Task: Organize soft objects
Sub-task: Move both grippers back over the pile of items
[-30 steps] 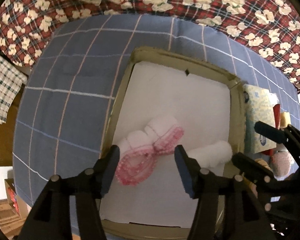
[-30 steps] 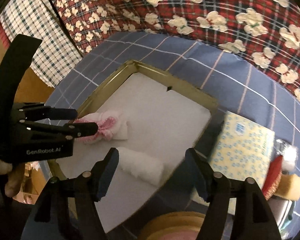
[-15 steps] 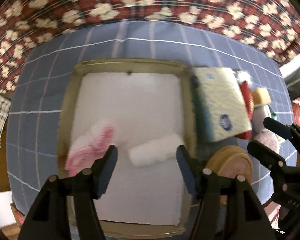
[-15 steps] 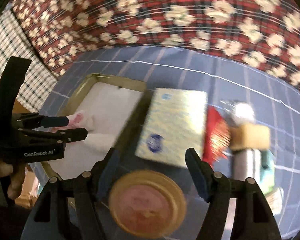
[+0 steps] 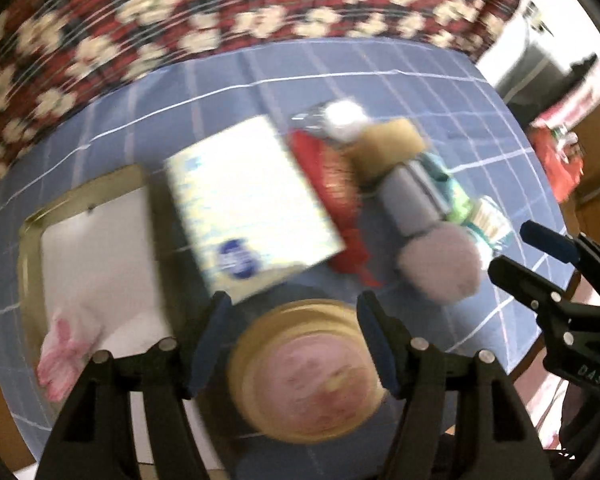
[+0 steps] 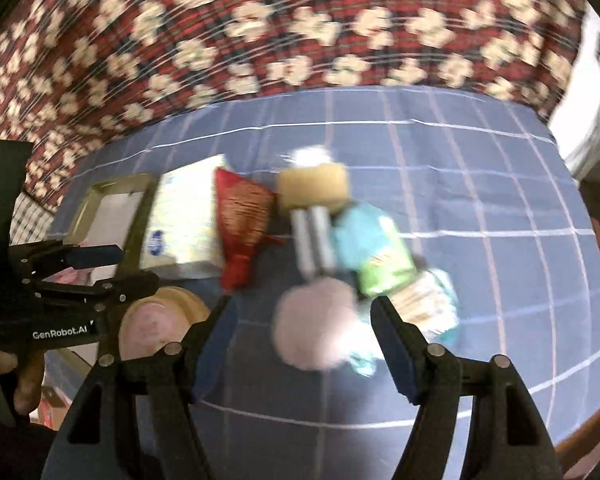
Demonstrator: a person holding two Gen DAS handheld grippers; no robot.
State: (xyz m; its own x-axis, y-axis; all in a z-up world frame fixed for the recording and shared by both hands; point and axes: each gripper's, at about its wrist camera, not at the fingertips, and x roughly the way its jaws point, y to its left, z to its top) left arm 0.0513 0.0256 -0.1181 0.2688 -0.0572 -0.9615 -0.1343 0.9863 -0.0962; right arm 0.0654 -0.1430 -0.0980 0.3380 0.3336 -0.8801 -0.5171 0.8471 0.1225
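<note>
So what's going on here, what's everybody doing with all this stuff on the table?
A person holds two grippers over a blue checked tablecloth, both open and empty. The tray already holds a pink-trimmed cloth. The left gripper hovers over a round wooden-rimmed cushion; the right gripper is lined up on a pink fluffy ball. Nothing is grasped yet.

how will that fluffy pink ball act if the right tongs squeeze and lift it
The pink ball looks fuzzy and plush, so it would probably compress and weigh little. Its round shape suggests it may roll if nudged. The open right tongs frame it; blur hides detail.
</note>
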